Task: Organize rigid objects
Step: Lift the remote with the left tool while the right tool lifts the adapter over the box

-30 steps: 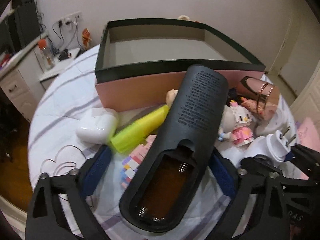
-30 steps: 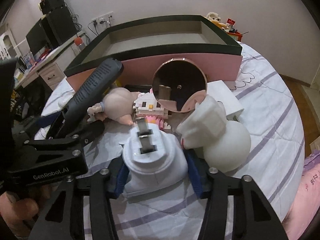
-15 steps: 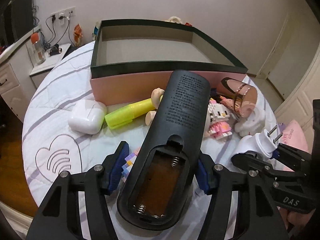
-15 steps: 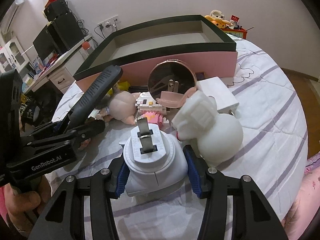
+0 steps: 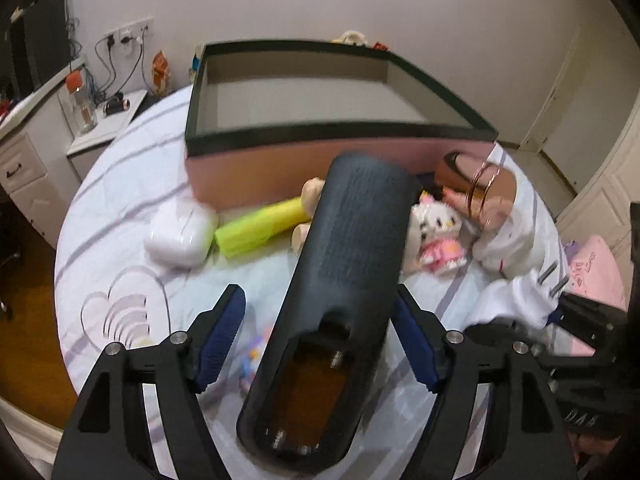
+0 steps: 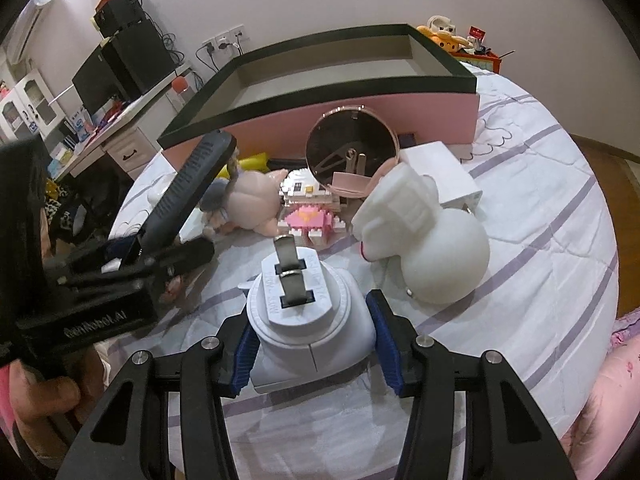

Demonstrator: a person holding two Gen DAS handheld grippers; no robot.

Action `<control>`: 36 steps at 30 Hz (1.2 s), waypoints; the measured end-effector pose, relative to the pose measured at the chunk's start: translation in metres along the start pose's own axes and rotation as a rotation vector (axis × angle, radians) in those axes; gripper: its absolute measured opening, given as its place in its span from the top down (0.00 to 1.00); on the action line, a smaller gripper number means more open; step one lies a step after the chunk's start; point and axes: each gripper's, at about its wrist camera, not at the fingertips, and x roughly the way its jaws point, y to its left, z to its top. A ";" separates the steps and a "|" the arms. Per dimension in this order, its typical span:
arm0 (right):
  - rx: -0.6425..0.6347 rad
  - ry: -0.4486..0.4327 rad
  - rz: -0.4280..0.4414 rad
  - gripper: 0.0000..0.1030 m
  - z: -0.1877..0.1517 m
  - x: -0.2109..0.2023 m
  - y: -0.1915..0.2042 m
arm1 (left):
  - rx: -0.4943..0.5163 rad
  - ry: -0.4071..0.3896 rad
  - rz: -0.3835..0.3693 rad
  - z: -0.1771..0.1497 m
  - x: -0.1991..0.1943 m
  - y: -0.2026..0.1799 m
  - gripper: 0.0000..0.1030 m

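Note:
My left gripper holds a black remote with its battery bay uncovered, raised above the table; a gap shows beside its left pad. The remote also shows in the right wrist view. My right gripper is shut on a white plug adapter, prongs pointing forward; the adapter also shows in the left wrist view. The pink box with a dark rim stands open and empty behind the clutter, and shows in the right wrist view too.
On the striped cloth lie a white earbud case, a yellow highlighter, a brick kitty figure, a round mirror, a white round toy, a doll and a white charger. Furniture stands at left.
Both grippers have lifted and pulled back from the box, carrying the remote and the adapter. The left view is now motion-blurred, and the remote has tilted slightly rightward.

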 end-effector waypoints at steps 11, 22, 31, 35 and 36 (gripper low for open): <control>-0.011 -0.004 0.011 0.49 0.001 -0.003 0.006 | 0.025 -0.015 -0.057 -0.002 -0.010 -0.007 0.55; -0.020 -0.023 0.053 0.50 0.001 -0.018 0.011 | -0.022 -0.059 -0.087 -0.009 -0.035 0.003 0.58; -0.019 -0.035 0.056 0.50 0.000 -0.025 0.010 | -0.030 -0.083 -0.102 -0.006 -0.041 0.003 0.58; -0.017 -0.041 0.062 0.50 0.000 -0.027 0.011 | -0.045 -0.083 -0.101 -0.004 -0.042 0.006 0.58; -0.018 -0.042 0.065 0.50 0.000 -0.027 0.012 | -0.049 -0.087 -0.107 -0.004 -0.043 0.007 0.58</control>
